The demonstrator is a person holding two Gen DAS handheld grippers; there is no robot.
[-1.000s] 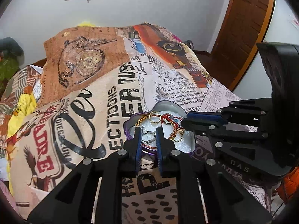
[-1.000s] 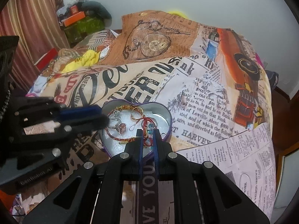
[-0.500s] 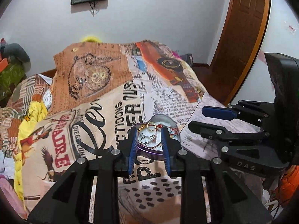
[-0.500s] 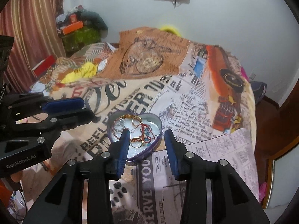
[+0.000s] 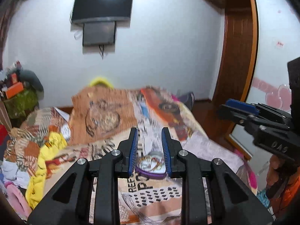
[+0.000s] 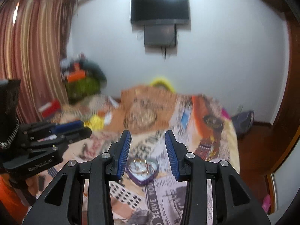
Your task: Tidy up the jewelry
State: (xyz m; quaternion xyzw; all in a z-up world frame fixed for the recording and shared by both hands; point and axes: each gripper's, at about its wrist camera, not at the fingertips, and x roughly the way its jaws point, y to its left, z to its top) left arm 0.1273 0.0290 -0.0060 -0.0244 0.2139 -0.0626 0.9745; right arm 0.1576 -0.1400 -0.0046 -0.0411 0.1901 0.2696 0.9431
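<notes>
With both sets of fingers [image 5: 150, 140] [image 6: 148, 142] released and empty above the heart tin [image 6: 143, 170], pinch its light, tangly, slippery jewelry [image 5: 151, 162] by a ring's band.

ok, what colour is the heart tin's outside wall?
Purple; the tin shows it best in the right wrist view.

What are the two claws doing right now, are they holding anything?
Left claw: open, holding nothing.
Right claw: open, holding nothing.
</notes>
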